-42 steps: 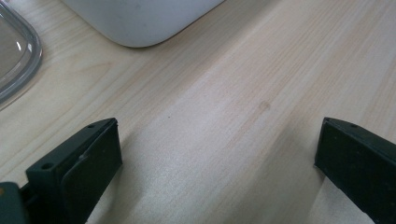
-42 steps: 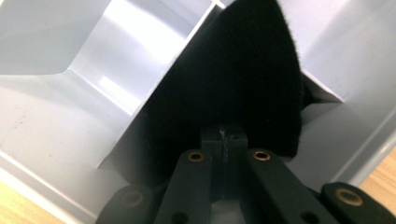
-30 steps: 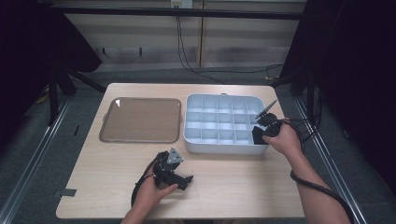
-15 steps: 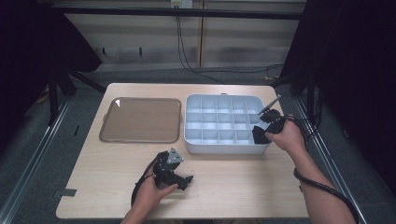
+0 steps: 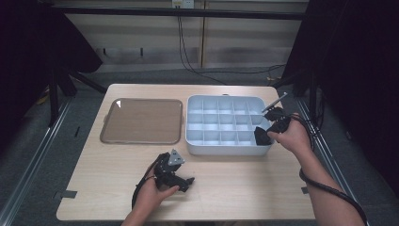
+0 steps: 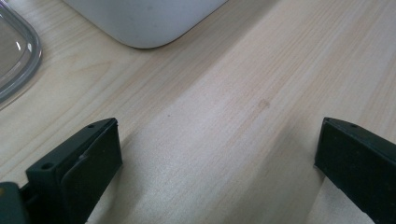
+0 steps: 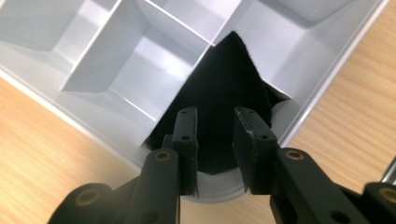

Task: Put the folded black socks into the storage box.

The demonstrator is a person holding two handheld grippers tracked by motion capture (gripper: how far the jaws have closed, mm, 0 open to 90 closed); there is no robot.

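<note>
Clear lid (image 5: 142, 121) is lying flat at the table's (image 5: 235, 188) left. Left gripper (image 5: 181, 180) is resting on the bare tabletop in front of it, jaws standing wide apart with nothing between. White divided tray (image 5: 221, 104) is holding a black cloth (image 7: 229, 84) in its near-right corner compartment; right gripper (image 7: 215, 140) is hovering just above the cloth, its jaws having just been opening and now parted, pads off the cloth.

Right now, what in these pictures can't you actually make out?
- The black folded cloth in the white plastic compartment tray: in the right gripper view the jaws of the right gripper cover its lower edge, so touching or apart is unclear.
- The clear flat tray lid: cut off by the left gripper view's edge.
- The cloth's cell floor: hidden beneath it.
</note>
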